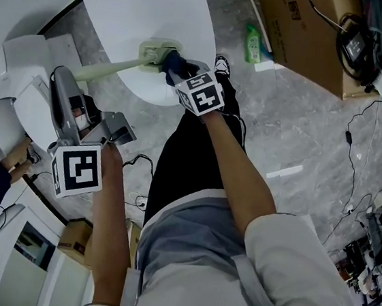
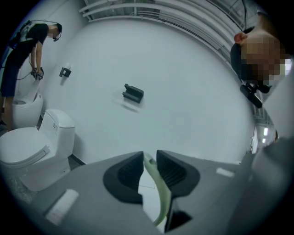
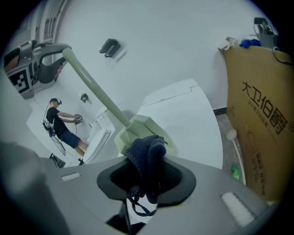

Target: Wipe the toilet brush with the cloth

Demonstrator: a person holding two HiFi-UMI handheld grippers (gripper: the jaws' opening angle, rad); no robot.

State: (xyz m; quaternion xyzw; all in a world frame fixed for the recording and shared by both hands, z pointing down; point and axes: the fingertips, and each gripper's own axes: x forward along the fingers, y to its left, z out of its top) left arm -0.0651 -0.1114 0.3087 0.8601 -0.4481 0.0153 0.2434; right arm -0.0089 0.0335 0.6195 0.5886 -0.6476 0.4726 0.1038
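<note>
I had the toilet brush (image 1: 122, 64) with its pale green head over the closed white toilet lid (image 1: 136, 5). My right gripper (image 3: 147, 180) was clamped on the dark cloth (image 3: 146, 158), which pressed against that head. My left gripper (image 2: 149, 170) pinched the handle's end. Grey marble floor (image 1: 297, 127) lay around, with a cardboard box (image 1: 307, 35) nearby.
</note>
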